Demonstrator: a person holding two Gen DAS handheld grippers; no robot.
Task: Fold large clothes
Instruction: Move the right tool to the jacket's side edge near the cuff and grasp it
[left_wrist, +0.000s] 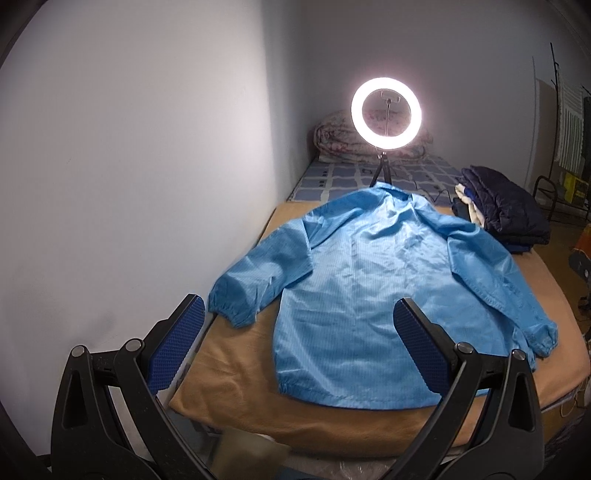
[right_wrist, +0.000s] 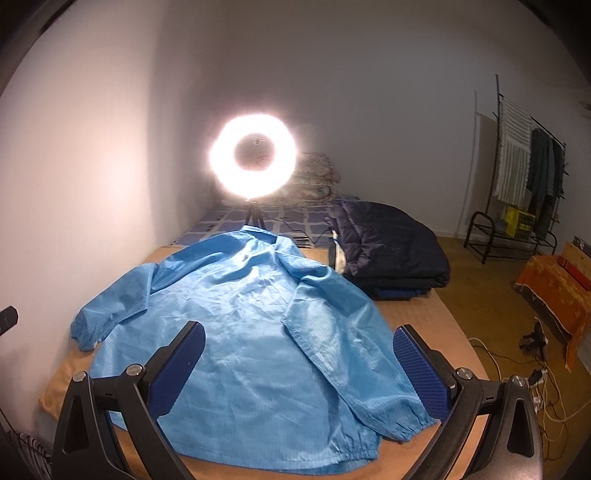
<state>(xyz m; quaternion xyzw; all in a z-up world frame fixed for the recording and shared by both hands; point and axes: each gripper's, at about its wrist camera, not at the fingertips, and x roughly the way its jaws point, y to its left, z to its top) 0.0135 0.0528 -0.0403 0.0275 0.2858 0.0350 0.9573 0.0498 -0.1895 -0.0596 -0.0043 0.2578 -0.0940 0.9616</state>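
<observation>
A light blue jacket (left_wrist: 369, 280) lies spread flat, back up, on a tan blanket (left_wrist: 236, 373) on the bed, collar far, hem near, both sleeves angled out and down. It also shows in the right wrist view (right_wrist: 243, 332). My left gripper (left_wrist: 299, 314) is open and empty, held above the near left part of the jacket, by the hem and left cuff. My right gripper (right_wrist: 299, 343) is open and empty, above the jacket's near right side by the right sleeve (right_wrist: 354, 354).
A lit ring light (left_wrist: 385, 114) on a small tripod stands beyond the collar. A folded dark blue coat pile (left_wrist: 502, 210) lies at the far right of the bed. A rolled quilt (left_wrist: 332, 140) sits against the back wall. The left wall runs beside the bed. Cables (right_wrist: 546, 387) lie on the floor at right.
</observation>
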